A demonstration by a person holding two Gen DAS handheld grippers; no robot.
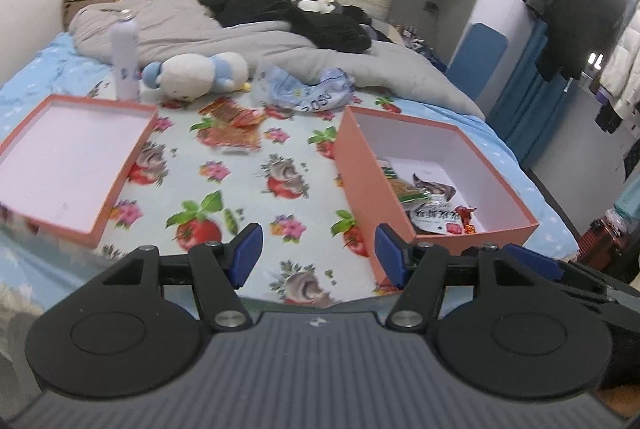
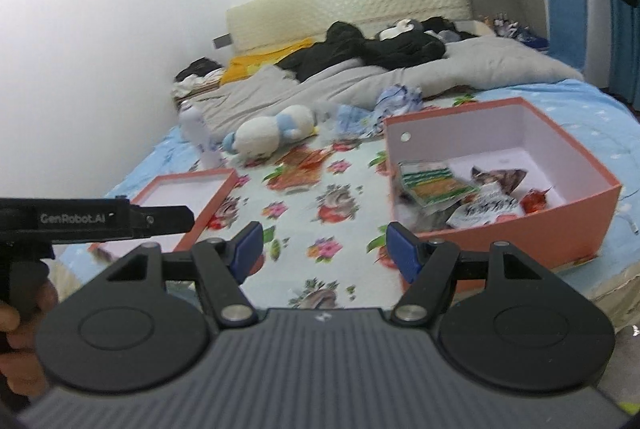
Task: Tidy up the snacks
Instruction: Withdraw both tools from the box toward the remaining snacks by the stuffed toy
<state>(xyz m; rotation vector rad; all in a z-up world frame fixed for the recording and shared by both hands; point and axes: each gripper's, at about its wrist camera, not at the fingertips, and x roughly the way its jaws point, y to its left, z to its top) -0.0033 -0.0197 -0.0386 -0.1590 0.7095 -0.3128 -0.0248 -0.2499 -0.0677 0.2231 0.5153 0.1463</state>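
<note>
An orange box (image 1: 356, 165) (image 2: 576, 225) sits on the bed at the right with several snack packets (image 1: 432, 205) (image 2: 452, 189) inside. Its shallow orange lid (image 1: 104, 213) (image 2: 216, 197) lies open side up at the left. Red-orange snack packets (image 1: 234, 127) (image 2: 300, 169) lie on the floral sheet between them, farther back. My left gripper (image 1: 318, 253) is open and empty above the near sheet. My right gripper (image 2: 324, 249) is open and empty, near the box's front left corner. The left gripper's body shows in the right wrist view at the left edge.
A white spray can (image 1: 125, 57) (image 2: 198, 135) stands behind the lid. A white and blue plush toy (image 1: 200, 71) (image 2: 276, 131), a crumpled blue wrapper (image 1: 308, 91), a grey duvet (image 1: 248, 37) and dark clothes (image 1: 304, 13) lie farther back. The bed edge is near me.
</note>
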